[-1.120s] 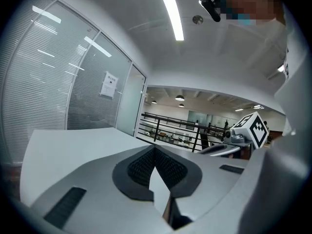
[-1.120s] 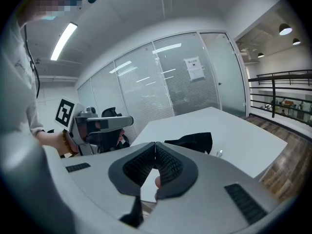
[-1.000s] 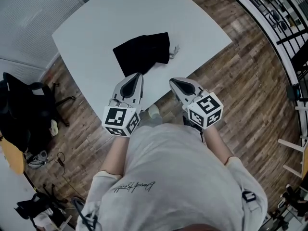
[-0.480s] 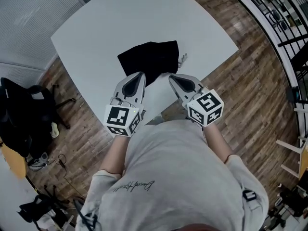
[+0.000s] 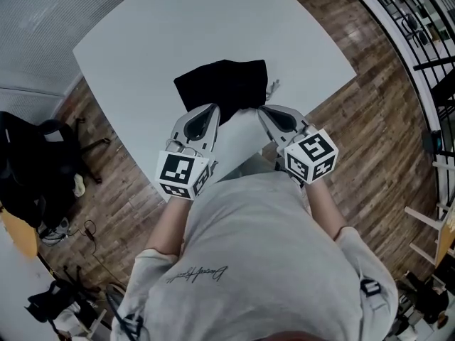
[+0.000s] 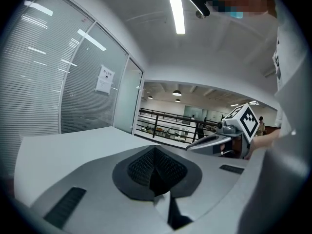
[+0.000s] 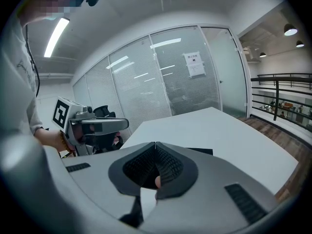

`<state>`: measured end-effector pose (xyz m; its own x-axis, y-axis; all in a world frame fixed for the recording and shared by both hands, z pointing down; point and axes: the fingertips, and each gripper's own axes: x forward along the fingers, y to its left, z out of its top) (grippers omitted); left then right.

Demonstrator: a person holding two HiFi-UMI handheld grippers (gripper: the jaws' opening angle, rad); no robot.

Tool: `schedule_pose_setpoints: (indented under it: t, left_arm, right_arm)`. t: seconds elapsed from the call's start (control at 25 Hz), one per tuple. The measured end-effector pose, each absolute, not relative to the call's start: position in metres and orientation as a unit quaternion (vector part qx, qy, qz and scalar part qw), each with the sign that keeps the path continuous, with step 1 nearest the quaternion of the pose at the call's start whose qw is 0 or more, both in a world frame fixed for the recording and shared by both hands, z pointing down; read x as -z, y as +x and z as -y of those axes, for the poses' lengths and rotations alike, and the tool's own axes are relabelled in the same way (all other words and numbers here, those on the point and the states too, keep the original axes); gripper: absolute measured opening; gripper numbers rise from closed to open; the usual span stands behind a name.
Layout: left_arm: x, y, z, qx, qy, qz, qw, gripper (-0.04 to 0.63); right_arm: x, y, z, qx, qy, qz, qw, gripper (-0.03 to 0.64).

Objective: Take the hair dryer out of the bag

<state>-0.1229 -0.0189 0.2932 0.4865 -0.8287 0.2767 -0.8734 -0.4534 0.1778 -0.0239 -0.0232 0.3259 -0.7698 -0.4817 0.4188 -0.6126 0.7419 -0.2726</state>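
Observation:
A flat black drawstring bag (image 5: 222,85) lies on the white table (image 5: 142,41), its pale cord (image 5: 272,88) trailing off its right side. No hair dryer shows; whatever is in the bag is hidden. My left gripper (image 5: 211,109) hovers just short of the bag's near left edge, jaws together with nothing between them (image 6: 155,149). My right gripper (image 5: 264,111) sits at the bag's near right corner, also shut and empty (image 7: 155,145). In the right gripper view a sliver of the bag (image 7: 201,151) shows past the jaws.
The table's near edge (image 5: 234,168) runs under both grippers, close to the person's body. A dark bag and chair (image 5: 32,169) stand on the wood floor at left. A black railing (image 5: 419,41) runs along the right. Blinds-covered glass walls stand behind the table.
Both grippers have moved forward from the table's near edge up to the bag's near side. Their jaws have stayed shut.

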Motion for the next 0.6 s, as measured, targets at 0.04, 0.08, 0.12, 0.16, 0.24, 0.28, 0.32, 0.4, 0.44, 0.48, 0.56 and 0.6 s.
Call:
schedule_pose_setpoints:
  t: [0.04,0.08,0.12,0.16,0.24,0.28,0.32,0.4,0.44,0.48,0.56,0.6]
  left_arm:
    - [-0.294,-0.124,0.021,-0.077,0.848,0.503,0.148,0.012]
    - [-0.294,-0.124,0.024,-0.078,0.847,0.505,0.148,0.012]
    - [-0.294,-0.124,0.027,-0.080,0.845,0.507,0.148,0.012]
    - [-0.294,-0.122,0.029,-0.082,0.844,0.509,0.149,0.012]
    - [-0.295,-0.119,0.034,-0.086,0.843,0.510,0.150,0.012]
    - [-0.297,-0.118,0.036,-0.088,0.843,0.509,0.152,0.012]
    - [-0.299,-0.117,0.039,-0.090,0.843,0.508,0.154,0.012]
    - [-0.303,-0.113,0.042,-0.093,0.843,0.505,0.159,0.012]
    - [-0.305,-0.111,0.043,-0.095,0.843,0.504,0.161,0.012]
    - [-0.307,-0.110,0.044,-0.098,0.843,0.503,0.163,0.012]
    - [-0.312,-0.106,0.047,-0.105,0.844,0.500,0.166,0.012]
    - [-0.316,-0.104,0.049,-0.109,0.844,0.497,0.169,0.012]
  right_arm:
    - [-0.327,-0.024,0.027,-0.201,0.296,0.919,0.164,0.025]
    - [-0.327,-0.023,0.030,-0.202,0.294,0.919,0.166,0.025]
    - [-0.327,-0.022,0.034,-0.201,0.292,0.920,0.168,0.025]
    - [-0.326,-0.020,0.037,-0.201,0.289,0.921,0.169,0.025]
    - [-0.326,-0.017,0.043,-0.199,0.285,0.922,0.173,0.025]
    - [-0.327,-0.016,0.047,-0.198,0.284,0.922,0.174,0.025]
    - [-0.329,-0.015,0.050,-0.198,0.284,0.922,0.175,0.025]
    - [-0.331,-0.011,0.056,-0.200,0.283,0.921,0.176,0.025]
    - [-0.332,-0.009,0.058,-0.201,0.283,0.921,0.177,0.025]
    - [-0.334,-0.007,0.060,-0.202,0.283,0.920,0.179,0.025]
    - [-0.337,-0.003,0.064,-0.205,0.281,0.919,0.183,0.025]
    - [-0.340,-0.001,0.066,-0.207,0.280,0.919,0.185,0.025]
